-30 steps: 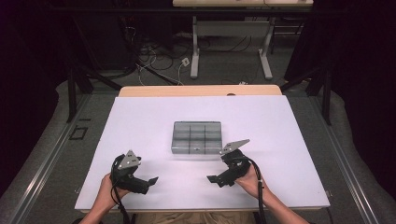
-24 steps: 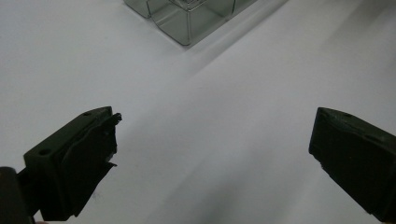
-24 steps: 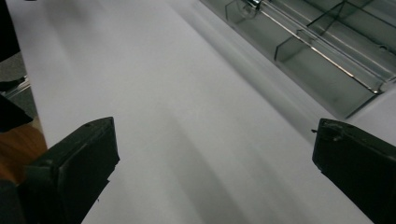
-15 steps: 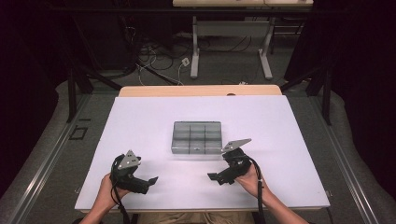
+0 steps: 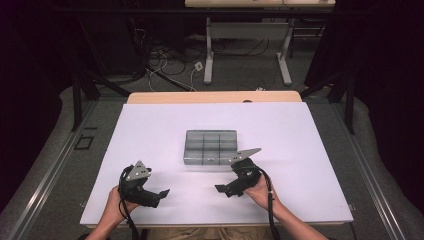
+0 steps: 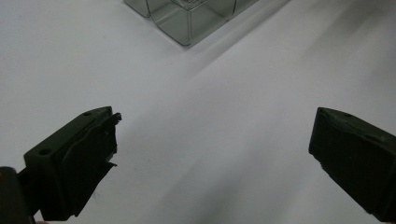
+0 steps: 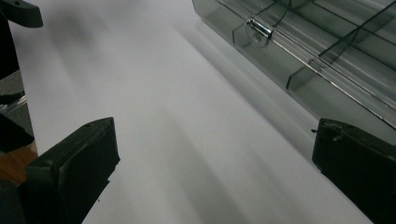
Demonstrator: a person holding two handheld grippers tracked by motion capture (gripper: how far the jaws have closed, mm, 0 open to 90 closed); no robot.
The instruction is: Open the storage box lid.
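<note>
Clear smoky-grey plastic compartment box [image 5: 210,147], lid latched shut, gridded into small cells, lies mid-desk [image 5: 150,125]. Left tongs [image 5: 161,193] at 7 o'clock, right tongs [image 5: 220,189] at 5 o'clock, both spread, empty.

A compartment box [image 5: 210,147] lies on the table [image 5: 150,125], near the middle of the sheet and a little toward the person's side. The left gripper [image 5: 159,195] sits near the front edge, left of the box and nearer the person, well apart from it. The right gripper [image 5: 223,189] sits to the right of the left one, also before the box, with its rear plate just beside the box's front right corner. In the left gripper view the box's corner [image 6: 184,21] lies ahead at the top. In the right gripper view the box's front wall [image 7: 299,51] runs along the right side, near the right-hand jaw.
</note>
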